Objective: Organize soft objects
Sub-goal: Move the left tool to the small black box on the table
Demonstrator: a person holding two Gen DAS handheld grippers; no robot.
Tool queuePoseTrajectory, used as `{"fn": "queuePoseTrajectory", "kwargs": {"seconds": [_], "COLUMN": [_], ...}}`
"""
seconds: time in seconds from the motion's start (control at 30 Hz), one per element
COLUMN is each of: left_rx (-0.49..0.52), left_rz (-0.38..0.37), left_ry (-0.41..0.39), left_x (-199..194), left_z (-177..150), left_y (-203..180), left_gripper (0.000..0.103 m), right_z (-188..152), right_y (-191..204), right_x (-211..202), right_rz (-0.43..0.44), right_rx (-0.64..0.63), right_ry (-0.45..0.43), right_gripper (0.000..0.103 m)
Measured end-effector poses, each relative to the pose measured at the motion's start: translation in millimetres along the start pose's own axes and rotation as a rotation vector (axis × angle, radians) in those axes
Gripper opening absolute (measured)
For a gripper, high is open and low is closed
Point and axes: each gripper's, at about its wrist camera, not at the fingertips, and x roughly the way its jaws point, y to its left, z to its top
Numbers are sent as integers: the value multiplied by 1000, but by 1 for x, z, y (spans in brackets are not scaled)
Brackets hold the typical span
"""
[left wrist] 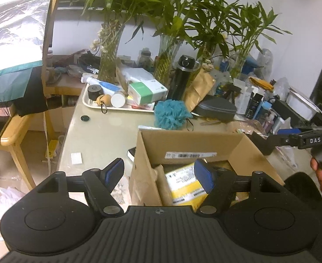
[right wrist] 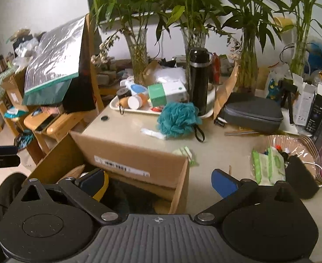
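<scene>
A teal mesh bath pouf (left wrist: pixel 171 114) lies on the beige table behind an open cardboard box (left wrist: pixel 196 141). It also shows in the right wrist view (right wrist: pixel 178 119), beyond the box (right wrist: pixel 136 153). A yellow package (left wrist: pixel 186 185) lies inside the box. A green-and-white soft pack (right wrist: pixel 267 163) lies on the table right of the box. My left gripper (left wrist: pixel 161 173) is open and empty above the box's near left corner. My right gripper (right wrist: pixel 161 183) is open and empty over the box's right wall. It also shows at the right edge of the left wrist view (left wrist: pixel 279 132).
A white tray (right wrist: pixel 139 109) of small items, a black flask (right wrist: pixel 199 76), a grey zip case (right wrist: pixel 251 114) and glass vases with bamboo (right wrist: pixel 139 50) crowd the back of the table. Wooden chairs (left wrist: pixel 11 129) stand to the left. Boxes and bottles (right wrist: pixel 314 114) fill the right.
</scene>
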Motion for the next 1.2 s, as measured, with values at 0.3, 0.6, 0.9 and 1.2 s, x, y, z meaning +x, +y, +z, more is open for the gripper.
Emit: {"fn": "queuePoseTrajectory", "kwargs": {"seconds": [0.3,0.6,0.9,1.2], "left_rx": [-20,4,54,91], "left_rz": [-1,-30,-15,4], "left_ry": [-25,-17,-46,-17], "left_x": [15,38,58,87], "left_z": [18,33,54,69], "left_y": [8,0,13,42], "left_gripper": [70,70,70,70], "right_z": [10,29,45,52], "right_y": [-16,-24,-38,-52], "right_x": [20,36,64,98], "right_rz": [-5,-14,-20,11], "right_rx": [75,57,65,24], "right_ry": [-15,-19,-53,-83], "right_gripper": [103,103,103,103]}}
